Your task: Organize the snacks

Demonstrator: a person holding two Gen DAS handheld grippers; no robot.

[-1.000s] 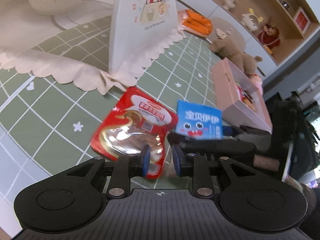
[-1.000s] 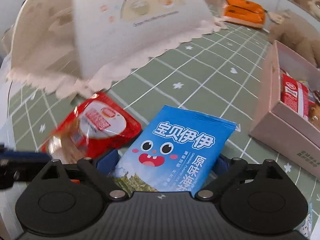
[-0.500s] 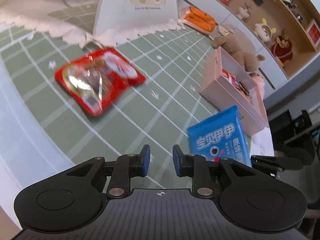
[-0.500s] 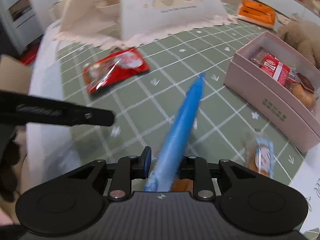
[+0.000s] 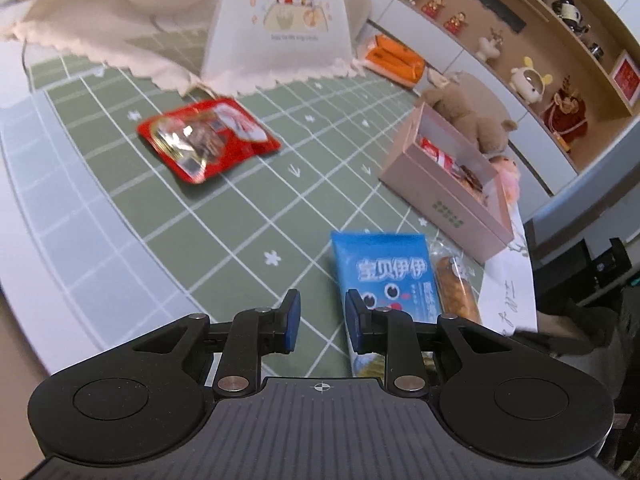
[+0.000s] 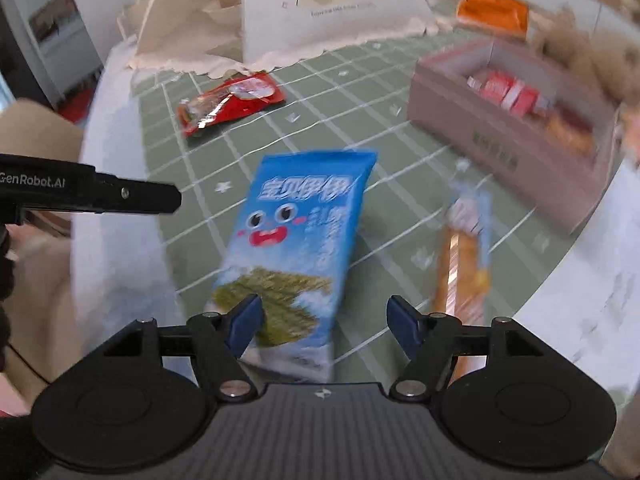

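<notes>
A blue seaweed snack packet [image 6: 296,240] lies flat on the green checked tablecloth [image 5: 248,216], near the front edge; it also shows in the left wrist view [image 5: 386,276]. My right gripper [image 6: 324,326] is open just above its near end, not holding it. A bread stick in clear wrap [image 6: 460,264] lies right of the packet [image 5: 456,292]. A red snack pouch [image 5: 208,140] lies farther back [image 6: 230,102]. My left gripper [image 5: 320,320] is empty with its jaws a small gap apart, hovering left of the blue packet. A pink box [image 5: 448,184] holds several snacks [image 6: 516,136].
A white mesh food cover [image 5: 276,20] with lace trim stands at the back over bowls. Orange packets [image 5: 394,58] lie behind the box, with plush toys [image 5: 472,120] beside it. A white paper [image 5: 508,284] lies at the table's right edge.
My right gripper opened and let the blue packet go; it now lies flat beside the bread stick. The left gripper drew back a little toward the table's front.
</notes>
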